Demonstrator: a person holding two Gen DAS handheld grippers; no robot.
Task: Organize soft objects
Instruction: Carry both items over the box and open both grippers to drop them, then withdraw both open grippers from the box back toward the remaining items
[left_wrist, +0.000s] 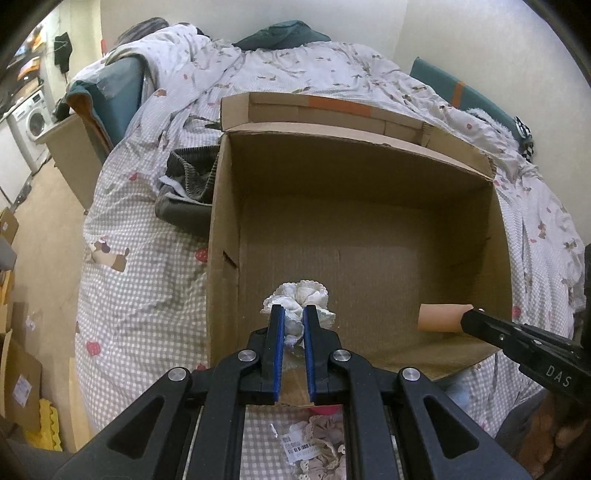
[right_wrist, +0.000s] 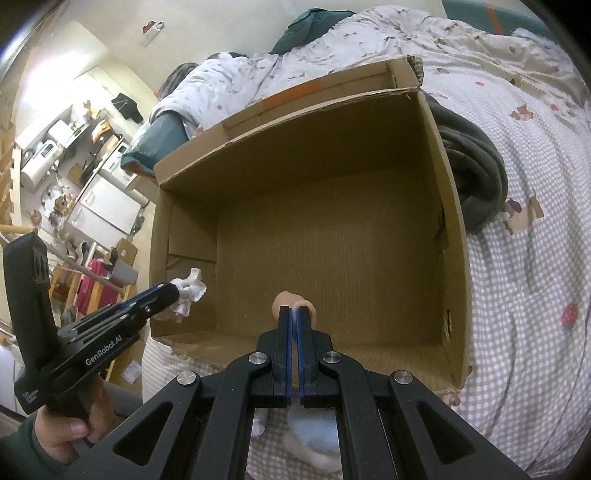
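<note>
An open cardboard box (left_wrist: 221, 206) stands on the bed; it also shows in the right wrist view (right_wrist: 452, 221), and its inside looks bare. My left gripper (left_wrist: 294, 308) is shut on a white lacy scrunchie (left_wrist: 306, 293) over the box's near left part; the scrunchie also shows in the right wrist view (right_wrist: 190, 286). My right gripper (right_wrist: 294, 308) is shut on a peach-coloured soft item (right_wrist: 291, 297), held over the box's near edge. That item (left_wrist: 441, 317) and the right gripper (left_wrist: 467, 317) show at the right in the left wrist view. The left gripper (right_wrist: 175, 291) shows at the left in the right wrist view.
The bed has a checked quilt (left_wrist: 140, 302). A dark grey garment (left_wrist: 188, 188) lies beside the box, also seen in the right wrist view (right_wrist: 476, 173). Beige scrunchies in a packet (left_wrist: 321, 443) lie on the quilt below my left gripper. Boxes and appliances (right_wrist: 92, 192) stand on the floor left.
</note>
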